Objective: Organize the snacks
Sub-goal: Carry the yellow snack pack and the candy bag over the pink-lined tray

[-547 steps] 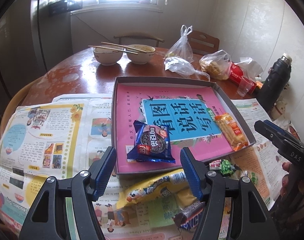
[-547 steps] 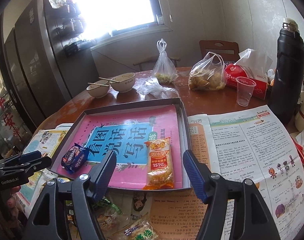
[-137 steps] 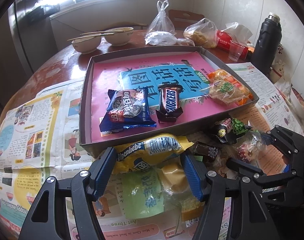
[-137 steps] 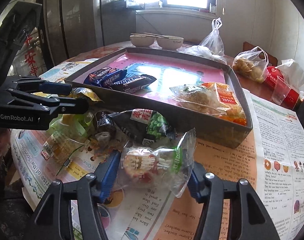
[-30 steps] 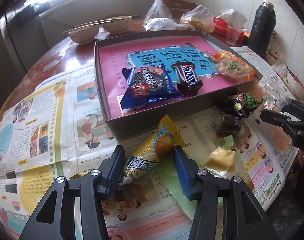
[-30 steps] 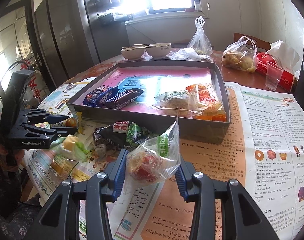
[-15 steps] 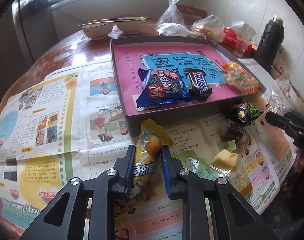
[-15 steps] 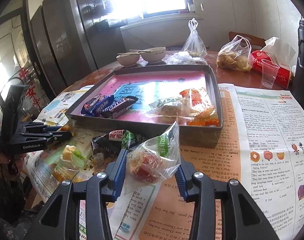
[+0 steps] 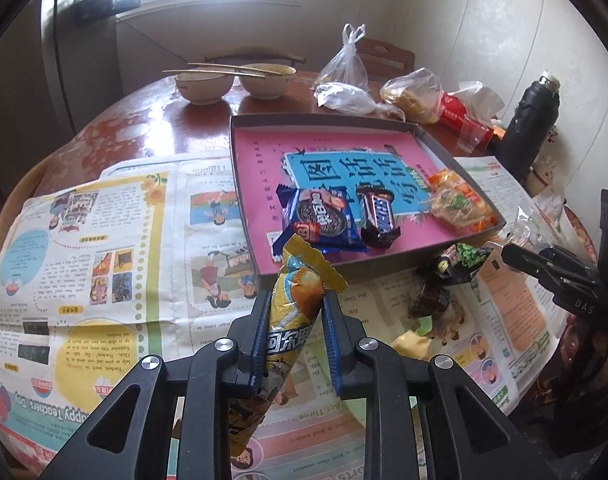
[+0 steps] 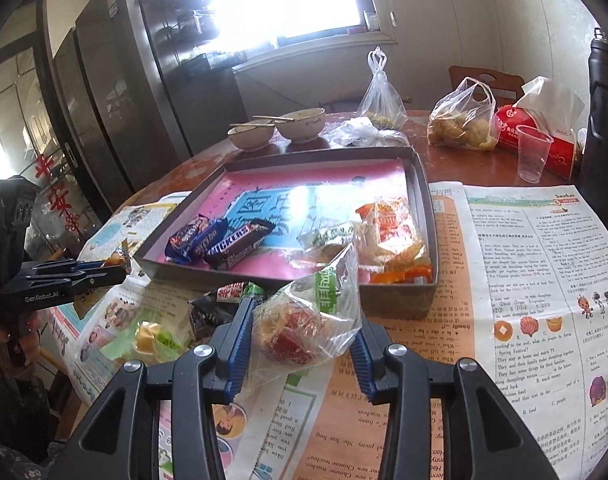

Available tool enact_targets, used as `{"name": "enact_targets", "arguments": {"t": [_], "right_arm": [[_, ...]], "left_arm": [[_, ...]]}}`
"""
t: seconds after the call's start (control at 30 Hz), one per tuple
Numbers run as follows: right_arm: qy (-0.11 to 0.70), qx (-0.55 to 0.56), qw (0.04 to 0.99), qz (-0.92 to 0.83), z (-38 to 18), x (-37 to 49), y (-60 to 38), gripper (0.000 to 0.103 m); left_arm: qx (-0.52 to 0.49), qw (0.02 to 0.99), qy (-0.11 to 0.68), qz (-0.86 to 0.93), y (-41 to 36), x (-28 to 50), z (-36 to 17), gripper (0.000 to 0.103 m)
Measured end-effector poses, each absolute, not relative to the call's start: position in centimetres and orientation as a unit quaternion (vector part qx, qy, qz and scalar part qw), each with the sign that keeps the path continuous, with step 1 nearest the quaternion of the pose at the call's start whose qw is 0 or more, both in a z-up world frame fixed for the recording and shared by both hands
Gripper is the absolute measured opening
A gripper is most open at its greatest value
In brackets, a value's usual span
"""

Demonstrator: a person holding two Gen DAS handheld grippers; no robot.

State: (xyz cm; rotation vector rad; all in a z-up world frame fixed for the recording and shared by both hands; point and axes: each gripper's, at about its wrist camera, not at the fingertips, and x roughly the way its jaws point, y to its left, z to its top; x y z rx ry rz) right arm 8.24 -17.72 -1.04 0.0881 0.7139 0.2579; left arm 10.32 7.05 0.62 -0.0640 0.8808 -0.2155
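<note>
My left gripper (image 9: 296,312) is shut on a long yellow candy packet (image 9: 294,312) and holds it lifted, just short of the tray's near wall. The shallow grey tray (image 9: 323,122) with a pink book cover inside holds a blue Oreo pack (image 9: 321,220), a Snickers bar (image 9: 377,212) and orange and clear snack bags (image 9: 455,202). My right gripper (image 10: 300,320) is shut on a clear packet with a red snack (image 10: 304,320), raised before the tray's near right corner (image 10: 403,300). A green-black packet (image 9: 461,258), a dark candy (image 9: 429,300) and a yellow piece (image 9: 411,344) lie on the newspaper.
Newspapers (image 9: 104,240) cover the round wooden table. Two bowls with chopsticks (image 9: 236,80), plastic bags (image 9: 411,94), a red tissue pack (image 10: 543,136), a plastic cup (image 10: 533,152) and a black flask (image 9: 533,120) stand behind the tray.
My left gripper has closed on the yellow packet and lifted it toward the tray. My right gripper keeps hold of the clear packet and has risen slightly.
</note>
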Motion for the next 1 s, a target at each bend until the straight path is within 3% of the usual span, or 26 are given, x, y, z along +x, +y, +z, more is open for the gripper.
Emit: {"name": "enact_targets", "arguments": {"t": [1.0], "right_arm": [[0.324,0.036,0.936,0.129,3.4,12.5,-15.7,0.044]], "left_arm": [[-0.061,0.912,0.390,-0.110,7.9,15.2,6.0,0.025]]}}
